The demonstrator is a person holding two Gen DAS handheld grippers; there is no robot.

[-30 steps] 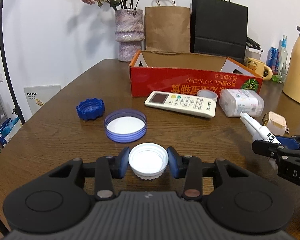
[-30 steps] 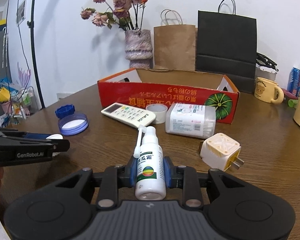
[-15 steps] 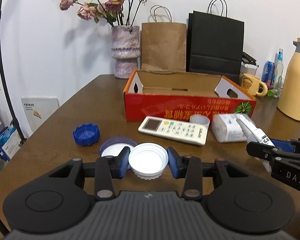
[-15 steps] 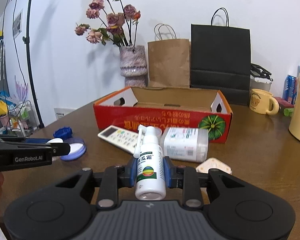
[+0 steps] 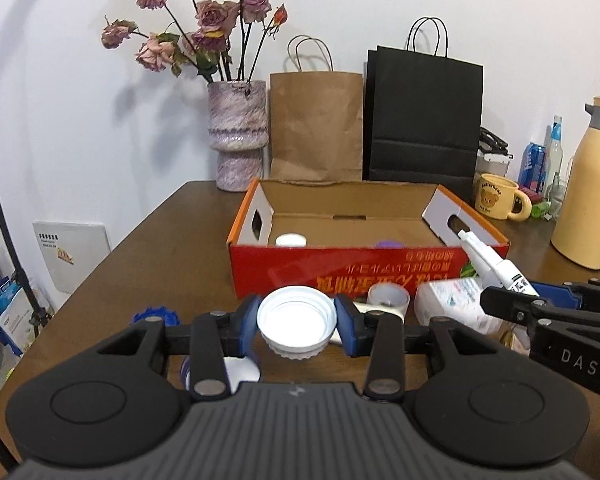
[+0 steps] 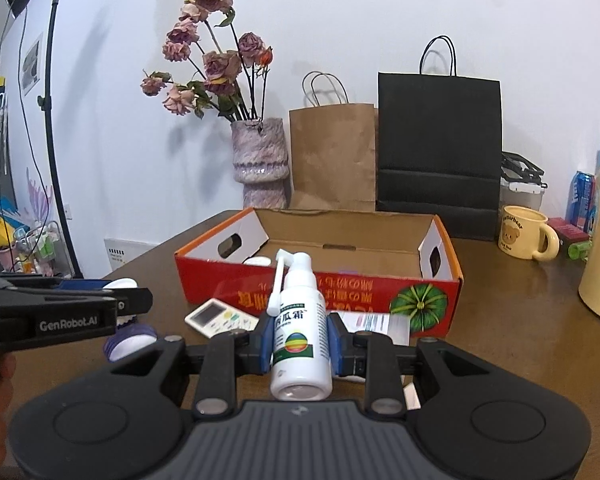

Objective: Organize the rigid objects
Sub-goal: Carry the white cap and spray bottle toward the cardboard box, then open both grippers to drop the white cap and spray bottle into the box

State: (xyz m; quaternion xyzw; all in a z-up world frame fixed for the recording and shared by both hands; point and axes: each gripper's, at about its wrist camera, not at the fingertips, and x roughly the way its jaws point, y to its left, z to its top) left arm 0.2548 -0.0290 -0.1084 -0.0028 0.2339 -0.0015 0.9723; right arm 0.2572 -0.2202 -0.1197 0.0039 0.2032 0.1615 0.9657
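A white jar lid [image 5: 296, 322] is clamped by the left gripper [image 5: 297, 325], a spray bottle [image 6: 300, 330] by the right gripper [image 6: 301, 346], both held before the red cardboard box [image 5: 340, 272].

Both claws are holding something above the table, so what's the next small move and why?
Probably carry both forward over the red box. The left claw is shut on the white cap, the right claw on the spray bottle, both short of its open top.

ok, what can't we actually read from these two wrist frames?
- Red cardboard box contents, both views: the front wall hides all but a white cap and a purple sliver.
- Remote control, left view: nearly all behind the left gripper and its white lid.
- Plug adapter, right view: mostly behind the right gripper holding the spray bottle.
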